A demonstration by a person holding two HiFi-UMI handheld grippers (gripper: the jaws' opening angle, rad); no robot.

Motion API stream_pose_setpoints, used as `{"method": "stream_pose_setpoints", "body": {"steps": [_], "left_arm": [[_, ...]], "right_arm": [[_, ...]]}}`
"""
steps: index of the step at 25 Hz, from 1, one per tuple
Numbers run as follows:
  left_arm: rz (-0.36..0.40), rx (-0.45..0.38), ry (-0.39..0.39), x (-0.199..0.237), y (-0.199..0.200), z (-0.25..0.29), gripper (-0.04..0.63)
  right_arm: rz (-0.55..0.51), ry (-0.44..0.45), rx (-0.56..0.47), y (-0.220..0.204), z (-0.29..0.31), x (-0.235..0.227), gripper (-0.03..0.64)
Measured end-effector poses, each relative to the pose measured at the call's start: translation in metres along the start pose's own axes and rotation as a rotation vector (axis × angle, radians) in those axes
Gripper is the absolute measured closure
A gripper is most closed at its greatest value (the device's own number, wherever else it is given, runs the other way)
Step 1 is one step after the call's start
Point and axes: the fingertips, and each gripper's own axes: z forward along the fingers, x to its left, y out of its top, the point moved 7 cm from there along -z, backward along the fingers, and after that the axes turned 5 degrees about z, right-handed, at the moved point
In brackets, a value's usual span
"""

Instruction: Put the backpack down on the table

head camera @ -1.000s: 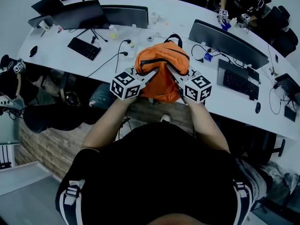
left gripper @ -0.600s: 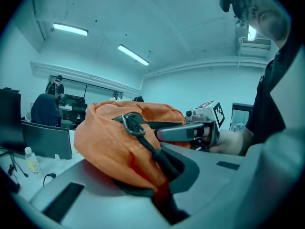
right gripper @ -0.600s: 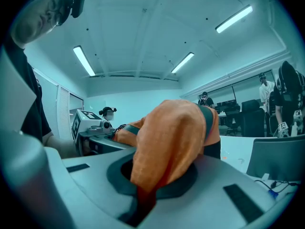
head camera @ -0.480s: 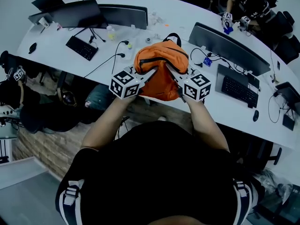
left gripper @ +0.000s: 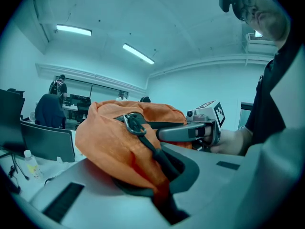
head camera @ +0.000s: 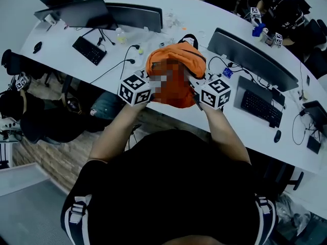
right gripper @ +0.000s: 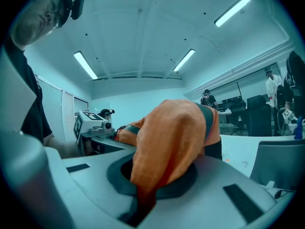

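Observation:
An orange backpack (head camera: 179,60) with black straps hangs over the near edge of the white curved table (head camera: 204,19). My left gripper (head camera: 156,81) is shut on a fold of its fabric on the left side. My right gripper (head camera: 191,80) is shut on a fold on the right side. In the left gripper view the orange cloth (left gripper: 114,137) and a black strap with a ring are pinched in the left gripper (left gripper: 159,194), and the right gripper (left gripper: 190,130) shows across the bag. In the right gripper view the cloth (right gripper: 176,132) bulges up out of the right gripper (right gripper: 143,199).
Monitors (head camera: 135,15) (head camera: 253,57), keyboards (head camera: 89,50) (head camera: 260,106), black cables (head camera: 120,65) and a small bottle (head camera: 121,34) lie on the table around the bag. Dark chairs (head camera: 48,124) stand under the table's near edge. Another person (head camera: 276,6) sits at the far right.
Both grippers have carried the backpack a little farther over the table, away from me. Their grip on the fabric is unchanged.

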Motion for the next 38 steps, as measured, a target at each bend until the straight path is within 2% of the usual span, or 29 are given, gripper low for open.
{"method": "stream_pose_setpoints", "body": {"steps": [11,28,38], "left_arm": [[-0.026,-0.003,0.044,0.018,0.002,0.034,0.565],[-0.041,-0.014,0.05,0.022,-0.005,0.045,0.565],[-0.053,-0.003,0.04,0.041,-0.009,0.034,0.565]], "right_arm": [[0.001,0.054,0.04,0.007,0.008,-0.042,0.586],[0.005,0.068,0.074,0.002,0.008,-0.053,0.586],[0.023,0.065,0.086,0.0,0.029,-0.05,0.586]]}}
